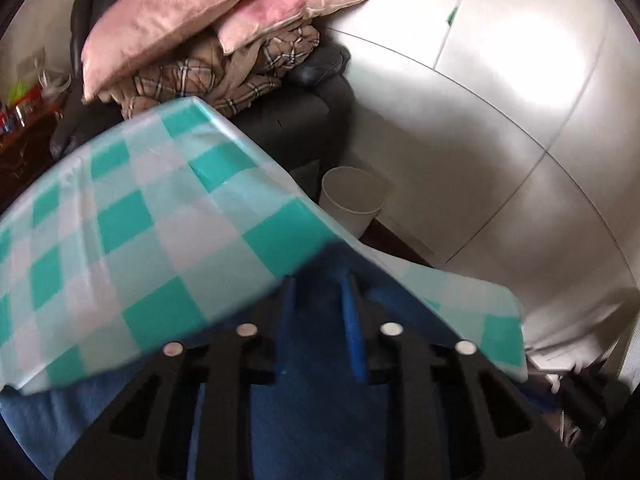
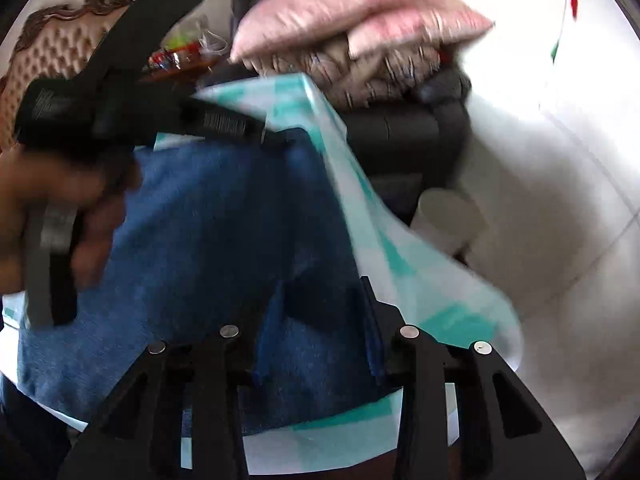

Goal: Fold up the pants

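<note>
Blue denim pants (image 2: 208,232) lie on a table under a teal-and-white checked cloth (image 1: 160,232). In the left wrist view the pants (image 1: 304,408) fill the bottom, and the left gripper (image 1: 318,312) has its blue fingers (image 1: 354,328) a small gap apart with denim between them. In the right wrist view the right gripper (image 2: 320,316) has its fingers (image 2: 268,336) around a fold of denim near the table's right edge. The left gripper (image 2: 276,138) shows there too, held by a hand (image 2: 60,208), its tip on the pants' far edge. The view is blurred.
A dark armchair (image 1: 304,120) stands behind the table, piled with pink pillows (image 1: 192,12) and a plaid blanket (image 1: 224,76). A white bin (image 1: 352,200) stands on the pale tiled floor (image 1: 500,140). A tufted headboard (image 2: 52,52) and a cluttered side table (image 2: 180,56) are at far left.
</note>
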`<state>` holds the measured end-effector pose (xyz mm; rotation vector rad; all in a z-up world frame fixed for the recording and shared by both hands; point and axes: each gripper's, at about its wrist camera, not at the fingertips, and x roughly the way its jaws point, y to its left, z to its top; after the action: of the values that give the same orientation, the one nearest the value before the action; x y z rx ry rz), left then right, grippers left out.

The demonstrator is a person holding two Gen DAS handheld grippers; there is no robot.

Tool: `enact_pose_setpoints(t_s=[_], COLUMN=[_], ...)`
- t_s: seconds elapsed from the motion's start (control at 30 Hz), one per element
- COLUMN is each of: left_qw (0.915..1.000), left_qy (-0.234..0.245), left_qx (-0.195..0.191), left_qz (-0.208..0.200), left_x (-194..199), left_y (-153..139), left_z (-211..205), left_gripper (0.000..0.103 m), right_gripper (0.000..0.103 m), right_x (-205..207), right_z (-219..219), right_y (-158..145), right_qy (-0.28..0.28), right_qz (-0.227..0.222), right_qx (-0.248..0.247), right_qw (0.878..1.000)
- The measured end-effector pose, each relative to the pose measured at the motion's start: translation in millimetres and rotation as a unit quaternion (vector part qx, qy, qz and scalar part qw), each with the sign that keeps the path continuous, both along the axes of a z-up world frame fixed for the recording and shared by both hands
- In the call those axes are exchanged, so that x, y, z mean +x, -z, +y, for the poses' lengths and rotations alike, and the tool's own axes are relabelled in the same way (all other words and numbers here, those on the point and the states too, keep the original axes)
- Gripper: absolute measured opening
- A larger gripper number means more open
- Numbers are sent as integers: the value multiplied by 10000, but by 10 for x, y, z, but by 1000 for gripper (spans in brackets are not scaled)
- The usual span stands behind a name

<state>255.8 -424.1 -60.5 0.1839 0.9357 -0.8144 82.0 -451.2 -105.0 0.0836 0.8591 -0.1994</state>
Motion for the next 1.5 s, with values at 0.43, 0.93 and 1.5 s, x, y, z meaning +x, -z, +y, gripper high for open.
enact_pose_setpoints(t_s=[0.43, 0.93, 1.5], left_qw=[9768, 9689, 9884], left_qy=[-1940, -2430, -1448], left_qx=[-234, 387, 448], left_qz=[-880, -267, -88], left_x=[-511, -238, -1399], left_y=[-534, -78, -24], left_z=[1868, 2338, 1680], left_gripper=[43, 26, 49], right_gripper=[51, 65, 75], right_x=[66, 1042, 5], right_z=[-82, -6, 165], right_y=[-363, -194, -139], right_qy=[-60, -154, 248], right_qz=[-278, 134, 262], right_qx=[78, -189, -301], right_qw=[9996, 9996, 9989])
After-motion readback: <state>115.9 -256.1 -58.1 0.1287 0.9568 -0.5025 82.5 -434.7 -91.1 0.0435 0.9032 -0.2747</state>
